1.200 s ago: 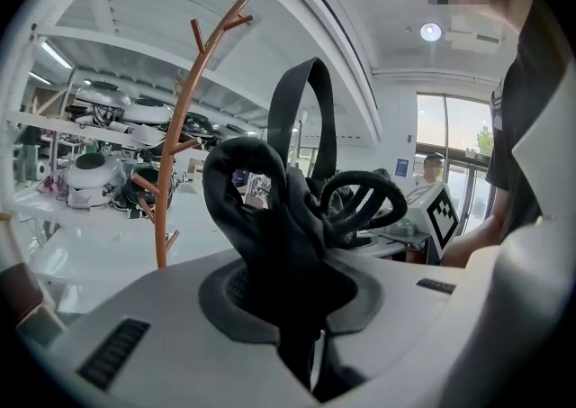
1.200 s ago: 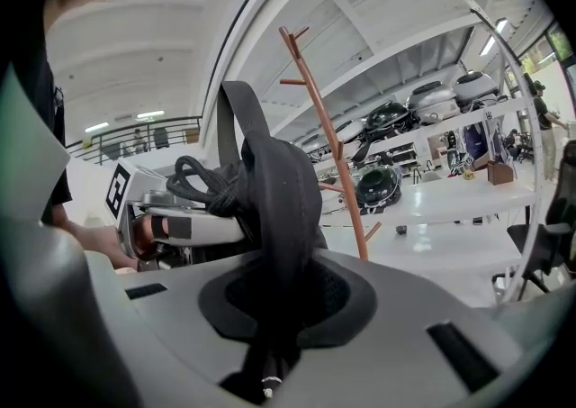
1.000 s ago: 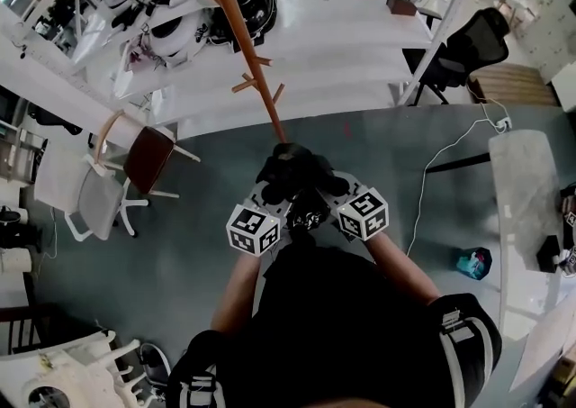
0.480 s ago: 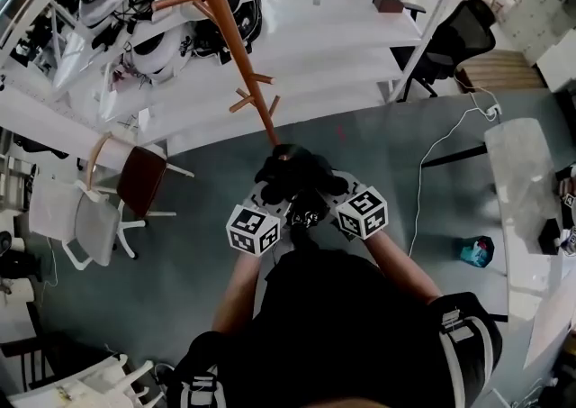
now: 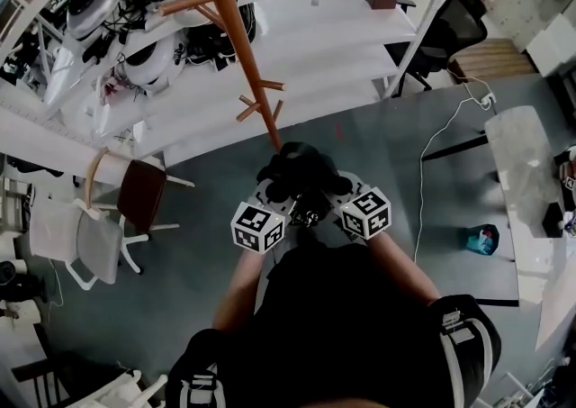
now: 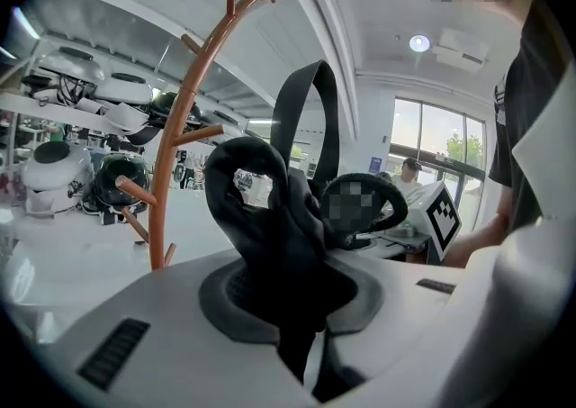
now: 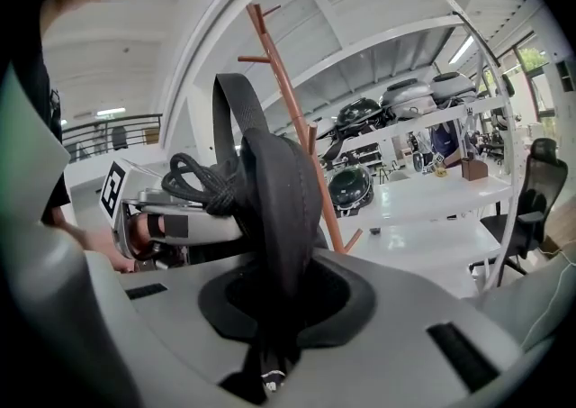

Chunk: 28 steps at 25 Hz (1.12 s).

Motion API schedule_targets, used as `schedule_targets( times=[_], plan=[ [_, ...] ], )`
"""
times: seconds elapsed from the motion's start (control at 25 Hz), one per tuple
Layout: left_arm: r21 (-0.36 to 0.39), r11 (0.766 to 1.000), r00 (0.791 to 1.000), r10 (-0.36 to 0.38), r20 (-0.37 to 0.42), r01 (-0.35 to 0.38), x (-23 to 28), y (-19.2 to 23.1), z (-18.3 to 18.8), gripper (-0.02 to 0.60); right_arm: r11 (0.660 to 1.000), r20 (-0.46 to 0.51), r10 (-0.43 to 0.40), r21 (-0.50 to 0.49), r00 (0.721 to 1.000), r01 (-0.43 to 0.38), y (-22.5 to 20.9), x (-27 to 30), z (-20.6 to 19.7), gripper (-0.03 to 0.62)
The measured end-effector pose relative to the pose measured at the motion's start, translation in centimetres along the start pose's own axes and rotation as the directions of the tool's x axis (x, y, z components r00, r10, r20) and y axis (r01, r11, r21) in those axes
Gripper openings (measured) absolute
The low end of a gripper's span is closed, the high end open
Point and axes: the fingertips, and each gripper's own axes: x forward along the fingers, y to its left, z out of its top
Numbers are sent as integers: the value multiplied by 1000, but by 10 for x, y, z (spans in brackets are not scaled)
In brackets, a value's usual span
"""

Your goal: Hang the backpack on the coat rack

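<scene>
Black fabric fills both grips: my left gripper (image 6: 301, 325) and right gripper (image 7: 270, 325) are each clamped tight on the one backpack (image 5: 301, 172), held up between them. The one wooden coat rack (image 5: 236, 32) stands just ahead, pole upright, pegs bare, a shade nearer my left.

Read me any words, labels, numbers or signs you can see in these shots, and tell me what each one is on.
No readable text in any view.
Left cube and right cube: black-and-white square markers, no letters or numbers.
White patch low on the strap: too small to read.
</scene>
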Motion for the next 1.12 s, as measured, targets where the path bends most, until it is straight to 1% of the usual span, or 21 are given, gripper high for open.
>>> schedule_targets(
  times=[0.2, 0.44, 0.72, 1.12],
  plan=[
    [16, 1000, 1000, -25, -16, 25, -2, 15, 3, 86, 999, 16, -40, 20, 999, 39, 2, 14, 3, 66],
    [29, 999, 999, -30, -16, 30, -2, 28, 11, 86, 998, 34, -53, 25, 998, 52, 1, 26, 11, 66],
    [35, 999, 1000, -12, -7, 12, -3, 41, 16, 86, 999, 35, -35, 9, 999, 35, 1, 39, 19, 66],
    [29, 999, 1000, 21, 4, -21, 15, 58, 24, 86, 1000, 14, -1, -12, 1000, 1, -19, 54, 28, 66]
  ],
)
